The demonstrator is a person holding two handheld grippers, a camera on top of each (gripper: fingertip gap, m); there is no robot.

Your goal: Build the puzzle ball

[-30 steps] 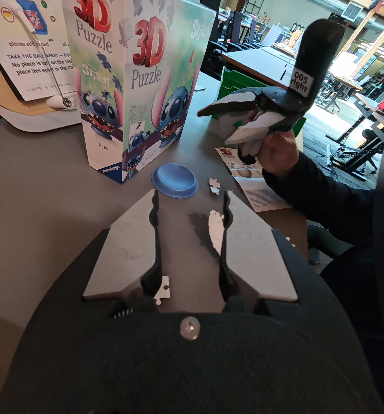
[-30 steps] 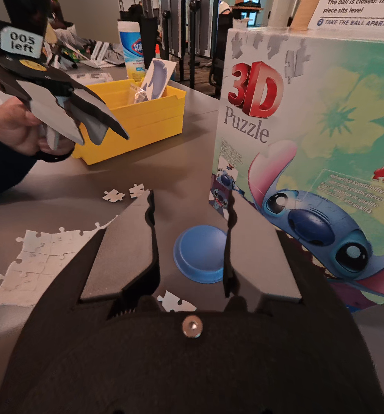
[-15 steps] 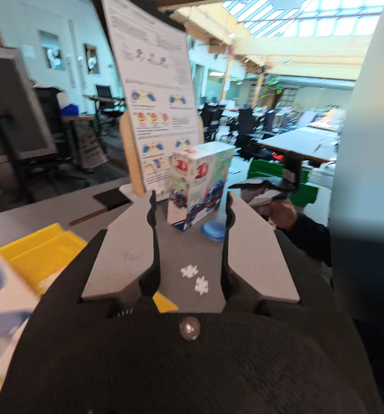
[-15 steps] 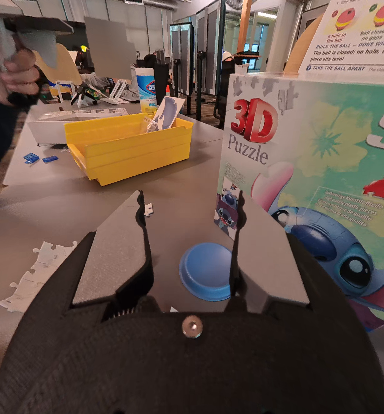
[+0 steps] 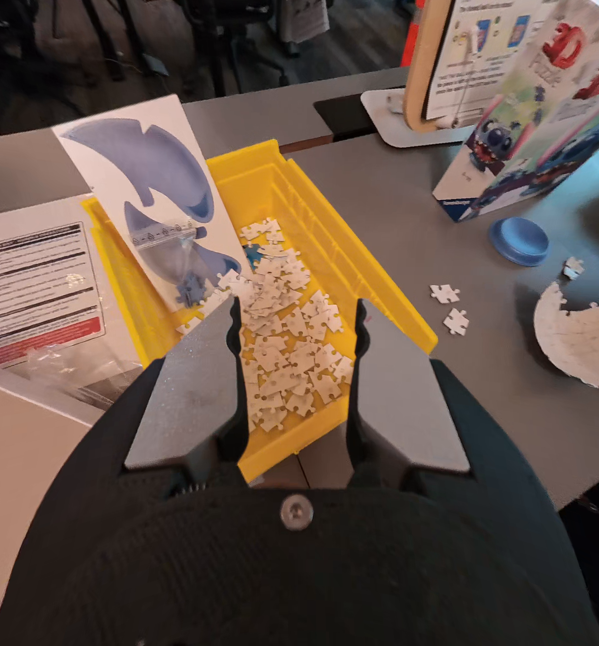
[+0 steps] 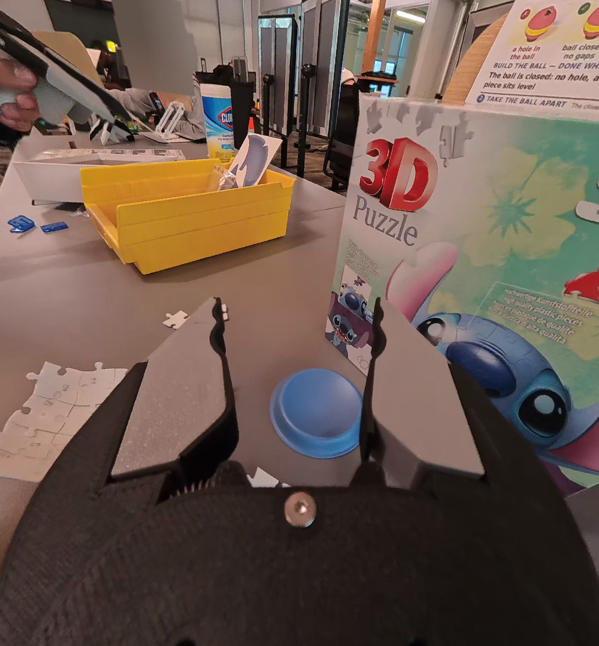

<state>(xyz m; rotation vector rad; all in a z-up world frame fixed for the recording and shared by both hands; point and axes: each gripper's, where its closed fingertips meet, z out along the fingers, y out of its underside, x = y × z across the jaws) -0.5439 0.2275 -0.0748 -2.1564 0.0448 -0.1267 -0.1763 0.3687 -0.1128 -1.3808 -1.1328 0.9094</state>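
bin [image 5: 388,290]: yellow, below tongs | loose pieces [image 5: 284,353]: white, between fingers | stand [image 6: 317,412]: blue, between right tongs | box [image 6: 483,265]: green, yellow flowers, right

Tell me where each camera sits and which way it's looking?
Left wrist view: on the left gripper, high up, looking down into the yellow bin of loose puzzle pieces; its own open fingers show.
Right wrist view: on the right gripper, low over the table, facing the blue stand and puzzle box; open fingers show.
Shared: bin, stand, box.
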